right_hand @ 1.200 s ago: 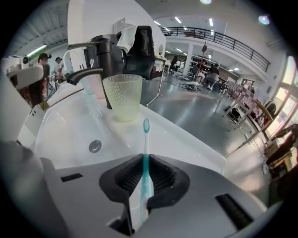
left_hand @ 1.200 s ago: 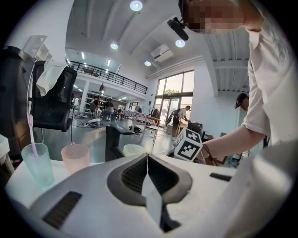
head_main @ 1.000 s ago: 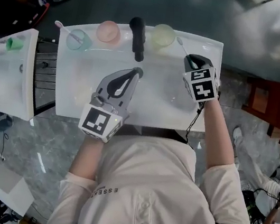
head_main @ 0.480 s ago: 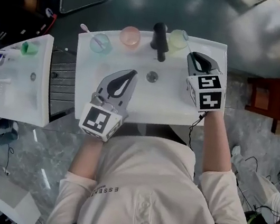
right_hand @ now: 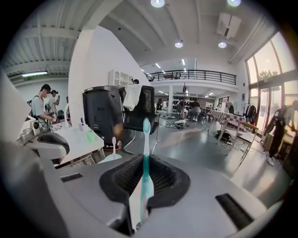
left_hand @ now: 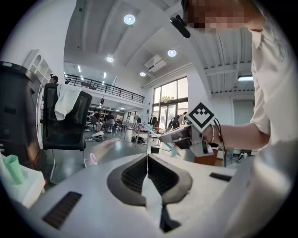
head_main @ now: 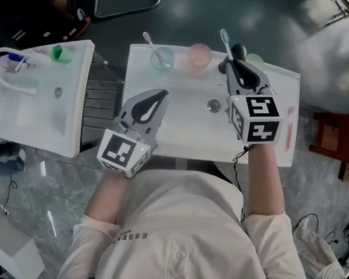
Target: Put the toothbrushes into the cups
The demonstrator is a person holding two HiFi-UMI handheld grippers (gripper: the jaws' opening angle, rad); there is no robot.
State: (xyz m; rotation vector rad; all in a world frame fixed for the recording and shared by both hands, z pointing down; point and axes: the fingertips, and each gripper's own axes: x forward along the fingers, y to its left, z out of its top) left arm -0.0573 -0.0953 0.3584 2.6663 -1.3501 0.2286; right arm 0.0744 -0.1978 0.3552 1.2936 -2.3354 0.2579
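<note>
**Teal brush up, cups ahead**

Low in the frame, the left gripper [head_main: 161,94] is clenched on nothing. Above right, the right gripper [head_main: 232,63] grasps the teal toothbrush [head_main: 225,42], head up. Along the sink's [head_main: 183,130] far edge stand a blue cup [head_main: 168,61] with a second brush [head_main: 151,41] in it, a pink cup [head_main: 199,56], and what seems a green cup [head_main: 257,58] beside the tap [head_main: 240,49]. The long toothbrush could swivel in the grip, clip the tap or tip a light cup

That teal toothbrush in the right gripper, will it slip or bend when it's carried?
The toothbrush is pinched by its handle in the right gripper, head end sticking out, so it may pivot. It stands straight, so it is probably stiff and light. Its smooth plastic handle could slip.
</note>
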